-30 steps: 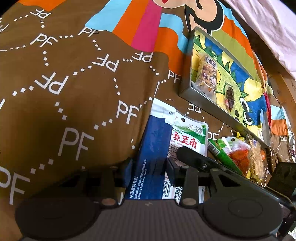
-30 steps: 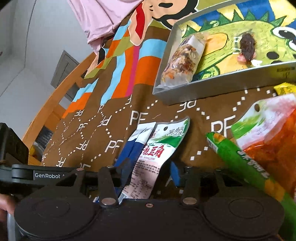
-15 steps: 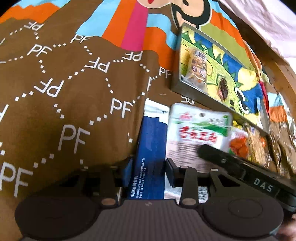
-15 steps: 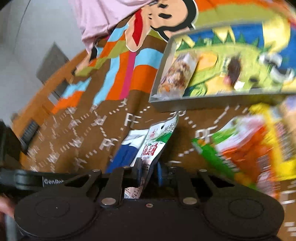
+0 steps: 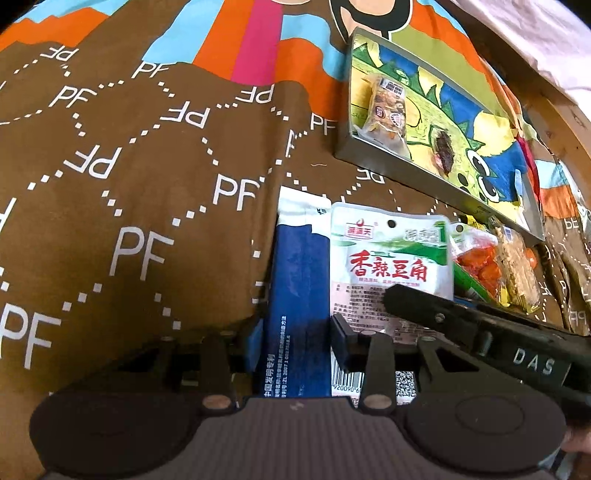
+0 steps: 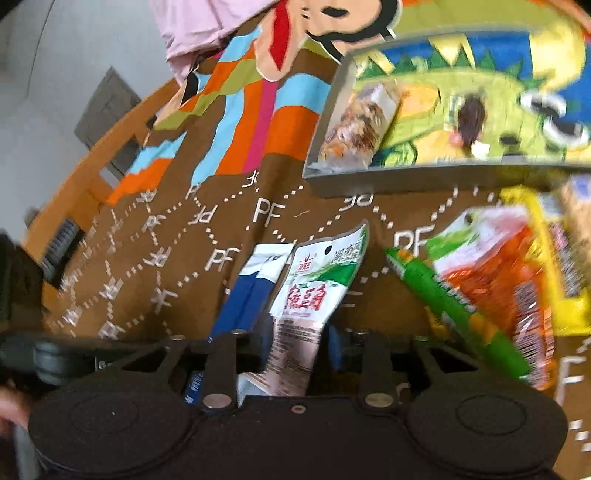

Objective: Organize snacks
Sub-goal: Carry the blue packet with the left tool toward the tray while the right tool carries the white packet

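Two fisheye views look down along hand-held tongs at a surface draped in a brown cloth (image 5: 155,177) printed with white "PF" letters and bright cartoon stripes. In the left wrist view, the left tongs (image 5: 300,341) are clamped on a dark blue packet (image 5: 299,280), one blue pad against each long side. Lying just beside it, to the right, is a white and green snack pouch (image 5: 391,258) with red Chinese characters. The black body of the other tool, marked "DAS", crosses the lower right of this view over the pouch's bottom end. In the right wrist view, which is motion-blurred, the right tongs (image 6: 295,345) have that white and green snack pouch (image 6: 317,291) standing between them; their jaws have just been opening, and the pads sit apart from the pouch with a gap on the right side. The dark blue packet (image 6: 243,299) lies just left of it. To the right is a heap of more snacks: a green stick-shaped pack (image 6: 454,310), an orange-filled bag (image 6: 495,277) and a yellow packet (image 6: 565,266). Beyond them rests a shallow metal tray (image 5: 417,173) with a green dinosaur picture on its floor, holding a clear-wrapped nut bar (image 5: 388,107) and a small dark sweet (image 5: 443,151). A pink cloth (image 6: 192,29) lies at the far edge.
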`<move>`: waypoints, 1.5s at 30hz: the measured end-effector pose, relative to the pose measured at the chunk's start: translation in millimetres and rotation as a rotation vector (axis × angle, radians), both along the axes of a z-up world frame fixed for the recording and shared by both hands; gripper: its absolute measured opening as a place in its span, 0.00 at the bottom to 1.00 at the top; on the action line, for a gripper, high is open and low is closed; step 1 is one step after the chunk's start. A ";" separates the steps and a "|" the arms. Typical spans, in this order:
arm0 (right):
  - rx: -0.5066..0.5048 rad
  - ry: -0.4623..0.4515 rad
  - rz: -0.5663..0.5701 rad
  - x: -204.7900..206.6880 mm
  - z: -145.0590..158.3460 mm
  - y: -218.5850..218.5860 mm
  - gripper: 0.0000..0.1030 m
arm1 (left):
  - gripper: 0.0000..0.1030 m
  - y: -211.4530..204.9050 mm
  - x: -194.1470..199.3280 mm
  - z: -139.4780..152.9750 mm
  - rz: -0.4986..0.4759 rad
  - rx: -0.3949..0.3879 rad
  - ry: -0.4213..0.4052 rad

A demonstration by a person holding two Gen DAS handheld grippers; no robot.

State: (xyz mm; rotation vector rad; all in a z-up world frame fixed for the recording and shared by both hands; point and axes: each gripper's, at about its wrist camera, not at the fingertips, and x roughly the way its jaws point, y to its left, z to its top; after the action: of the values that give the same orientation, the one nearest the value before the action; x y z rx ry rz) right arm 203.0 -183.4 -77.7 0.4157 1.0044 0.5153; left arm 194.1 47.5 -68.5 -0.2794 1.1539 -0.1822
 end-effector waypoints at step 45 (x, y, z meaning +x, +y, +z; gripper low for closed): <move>-0.884 -0.784 0.225 -118.9 35.3 60.4 0.13 | 0.34 -10.5 -58.3 34.9 0.030 -0.118 -0.197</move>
State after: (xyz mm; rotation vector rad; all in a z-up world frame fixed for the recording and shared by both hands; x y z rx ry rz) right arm 84.1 -123.0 -42.4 -0.6620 0.4267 0.3356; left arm 135.8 37.0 -33.6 -0.3744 0.9449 -0.2465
